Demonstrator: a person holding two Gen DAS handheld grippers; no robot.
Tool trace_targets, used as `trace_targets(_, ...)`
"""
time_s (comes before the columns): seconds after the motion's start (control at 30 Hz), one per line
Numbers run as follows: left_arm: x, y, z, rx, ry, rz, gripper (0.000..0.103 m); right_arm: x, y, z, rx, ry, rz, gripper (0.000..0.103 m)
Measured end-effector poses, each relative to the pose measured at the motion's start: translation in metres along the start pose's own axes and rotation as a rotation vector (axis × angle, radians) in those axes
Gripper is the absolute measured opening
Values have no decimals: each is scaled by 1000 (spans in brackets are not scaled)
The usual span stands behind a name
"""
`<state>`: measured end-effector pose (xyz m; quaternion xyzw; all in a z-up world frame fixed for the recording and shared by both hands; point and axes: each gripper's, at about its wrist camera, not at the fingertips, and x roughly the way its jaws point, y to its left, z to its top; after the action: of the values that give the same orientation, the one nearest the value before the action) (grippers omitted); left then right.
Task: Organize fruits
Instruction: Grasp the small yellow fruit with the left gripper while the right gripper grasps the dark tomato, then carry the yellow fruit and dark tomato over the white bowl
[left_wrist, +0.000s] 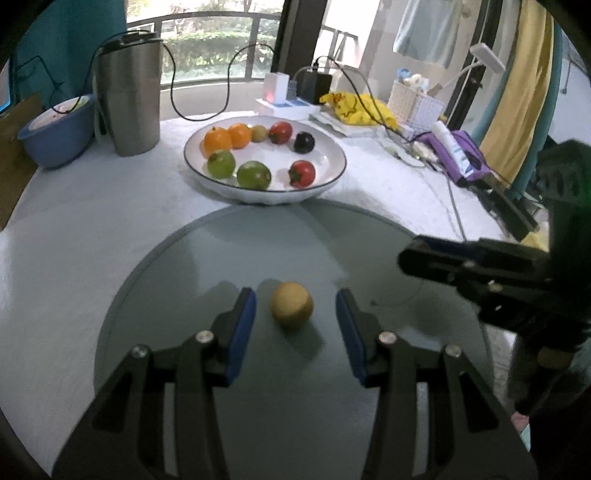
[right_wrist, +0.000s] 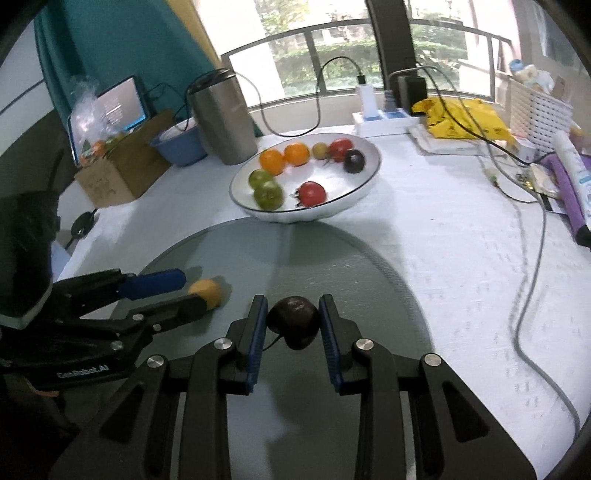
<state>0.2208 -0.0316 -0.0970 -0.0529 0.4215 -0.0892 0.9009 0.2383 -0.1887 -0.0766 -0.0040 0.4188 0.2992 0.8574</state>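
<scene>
Fruits: round tan-yellow fruit lies between the left gripper's released jaws; right gripper grasps a dark purple fruit.

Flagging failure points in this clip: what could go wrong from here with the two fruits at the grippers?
1. The left gripper is open around the round tan fruit; uneven closing could send it rolling across the smooth grey mat.
2. The right gripper pinches the dark fruit near the fingertips, so it might slip out on the way to the plate.
3. The plate already holds eight fruits; a drop could knock them.
</scene>
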Motion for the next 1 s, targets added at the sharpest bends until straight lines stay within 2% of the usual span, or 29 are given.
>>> trace_targets(0.13,8,1,0,0,16,10,46,-2,-9,3,13,-10,1,31)
trace_targets(0.2,11,2,1,0,23,11,37,-2,-12,4,16,-13,1,31)
trace_targets(0.27,12,3,0,-1,23,6,33,-2,-15,5,18,-15,2,31)
trace_targets(0.3,12,3,1,2,22,7,27,-2,-16,7,18,-16,2,31)
trace_targets(0.67,6,3,8,25,6,0,26,1,-15,20,8,-27,17,31)
trace_targets(1.0,-2,6,40,46,-58,0,26,1,-10,39,-11,-43,13,31)
